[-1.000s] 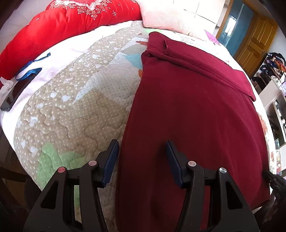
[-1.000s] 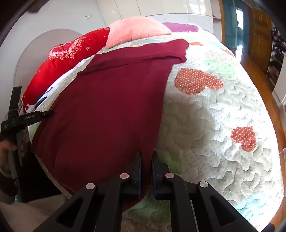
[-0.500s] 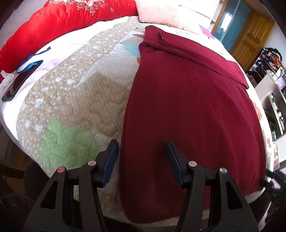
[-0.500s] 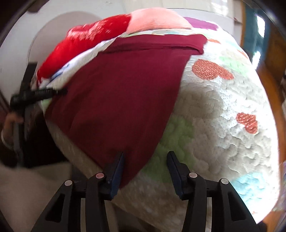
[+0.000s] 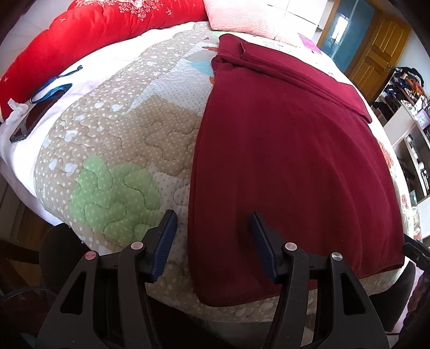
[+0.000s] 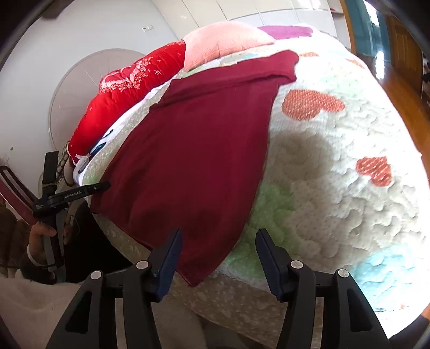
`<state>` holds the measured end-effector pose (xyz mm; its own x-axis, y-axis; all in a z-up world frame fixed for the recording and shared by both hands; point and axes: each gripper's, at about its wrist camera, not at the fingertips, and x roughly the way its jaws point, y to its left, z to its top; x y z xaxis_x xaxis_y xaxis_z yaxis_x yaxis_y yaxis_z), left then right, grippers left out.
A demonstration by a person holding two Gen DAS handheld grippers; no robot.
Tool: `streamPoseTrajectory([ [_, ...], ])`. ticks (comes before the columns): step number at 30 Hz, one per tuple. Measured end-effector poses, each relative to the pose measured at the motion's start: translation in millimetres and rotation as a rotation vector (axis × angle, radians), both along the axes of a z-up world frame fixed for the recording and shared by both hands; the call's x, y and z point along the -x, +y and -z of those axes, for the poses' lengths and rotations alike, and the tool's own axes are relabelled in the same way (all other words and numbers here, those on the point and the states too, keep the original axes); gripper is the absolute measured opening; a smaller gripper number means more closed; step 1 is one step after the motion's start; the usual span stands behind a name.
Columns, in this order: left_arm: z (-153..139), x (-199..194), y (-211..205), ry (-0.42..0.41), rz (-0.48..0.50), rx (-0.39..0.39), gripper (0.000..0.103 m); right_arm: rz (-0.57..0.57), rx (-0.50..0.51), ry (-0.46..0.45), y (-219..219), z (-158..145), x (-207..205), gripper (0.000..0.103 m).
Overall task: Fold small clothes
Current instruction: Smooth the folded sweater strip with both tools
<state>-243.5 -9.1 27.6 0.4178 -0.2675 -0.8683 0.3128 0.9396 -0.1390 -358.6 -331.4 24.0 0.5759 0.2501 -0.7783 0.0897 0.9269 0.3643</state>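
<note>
A dark red garment lies spread flat on the quilted bed, its far end folded over into a band. It also shows in the right wrist view. My left gripper is open and empty, held back from the bed edge over the garment's near left corner. My right gripper is open and empty, its jaws straddling the garment's near right corner without touching it. The left gripper also shows at the left of the right wrist view, held by a hand.
The patchwork quilt covers the bed. A red duvet and a pink pillow lie at the head. A phone and blue lanyard lie at the left. Shelves and a wooden door stand to the right.
My right gripper has opened, let go of the garment's corner and drawn back from the bed. My left gripper stayed open and pulled back, so the garment's near hem now shows.
</note>
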Motion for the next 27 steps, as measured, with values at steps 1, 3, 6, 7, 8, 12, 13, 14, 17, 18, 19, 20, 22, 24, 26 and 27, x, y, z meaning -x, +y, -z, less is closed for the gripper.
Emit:
streamPoseTrajectory([
  [1, 0, 1, 0, 0.000, 0.000, 0.001, 0.057, 0.003, -0.005, 0.002, 0, 2, -1, 0.055],
  [3, 0, 1, 2, 0.003, -0.003, 0.006, 0.057, 0.016, -0.009, 0.009, -3, 4, -2, 0.055],
  [6, 0, 2, 3, 0.005, -0.006, 0.011, 0.057, 0.023, -0.015, 0.012, -5, 6, -1, 0.056],
  [7, 0, 3, 3, 0.008, -0.006, 0.011, 0.057, 0.024, -0.012, 0.011, -6, 6, 0, 0.056],
  [8, 0, 3, 4, 0.010, -0.005, 0.011, 0.057, 0.027, -0.008, 0.009, -7, 6, 1, 0.056],
  [12, 0, 5, 10, 0.026, -0.003, 0.037, 0.057, 0.033, -0.013, 0.002, -13, 7, 3, 0.056],
  [13, 0, 4, 12, 0.030, -0.004, 0.049, 0.057, 0.033, -0.018, 0.001, -13, 8, 3, 0.057],
  [14, 1, 4, 12, 0.033, -0.004, 0.057, 0.059, 0.032, -0.023, 0.000, -13, 9, 2, 0.057],
  [17, 2, 5, 14, 0.044, 0.006, 0.079, 0.067, 0.016, -0.026, -0.007, -12, 12, 0, 0.059],
  [18, 2, 5, 13, 0.045, 0.011, 0.078, 0.068, 0.008, -0.026, -0.011, -12, 12, -1, 0.059],
  [19, 2, 5, 11, 0.044, 0.015, 0.072, 0.069, 0.001, -0.025, -0.015, -11, 12, -1, 0.060],
  [20, 3, 5, 9, 0.045, 0.018, 0.064, 0.069, -0.006, -0.025, -0.023, -11, 12, -1, 0.060],
  [22, 4, 5, 6, 0.044, 0.021, 0.054, 0.071, -0.015, -0.033, -0.035, -12, 14, -1, 0.061],
  [24, 4, 5, 3, 0.043, 0.024, 0.052, 0.076, -0.014, -0.049, -0.045, -14, 16, -2, 0.063],
  [26, 6, 5, -1, 0.040, 0.030, 0.045, 0.079, -0.016, -0.067, -0.058, -15, 17, -2, 0.065],
  [27, 6, 5, -3, 0.038, 0.032, 0.035, 0.079, -0.020, -0.070, -0.062, -14, 17, -2, 0.067],
])
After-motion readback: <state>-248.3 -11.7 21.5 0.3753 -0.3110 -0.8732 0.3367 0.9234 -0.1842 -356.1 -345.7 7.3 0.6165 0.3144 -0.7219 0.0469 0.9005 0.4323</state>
